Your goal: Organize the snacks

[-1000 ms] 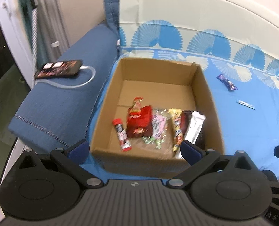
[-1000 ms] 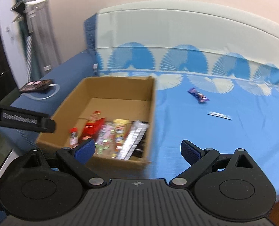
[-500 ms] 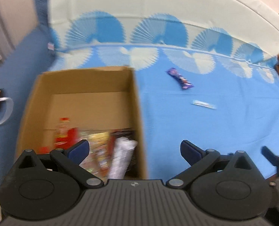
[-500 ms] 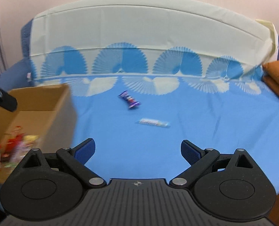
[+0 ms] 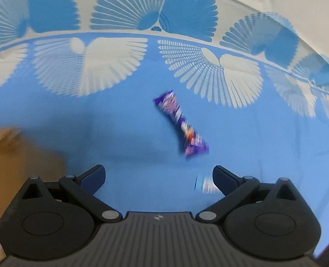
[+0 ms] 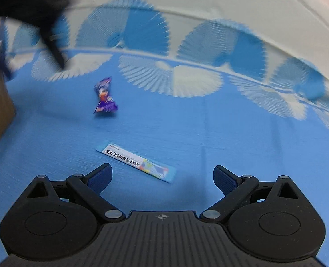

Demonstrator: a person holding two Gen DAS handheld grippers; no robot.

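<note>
I have swung both grippers off the cardboard box (image 5: pixel 20 155), which now sits only at the left edge, and onto the two loose snacks on the blue sheet (image 6: pixel 209 133). My left gripper (image 5: pixel 157 178) gapes empty with the purple candy (image 5: pixel 182 122) just ahead of its jaws; my right gripper (image 6: pixel 162 175) is spread wide, empty, the flat blue sachet (image 6: pixel 135 161) lying just ahead between its jaws, so I judge pickups come next

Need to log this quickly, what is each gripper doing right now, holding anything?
Left gripper: open, empty, purple snack wrapper lies ahead.
Right gripper: open, empty, above the flat light-blue snack packet.
</note>
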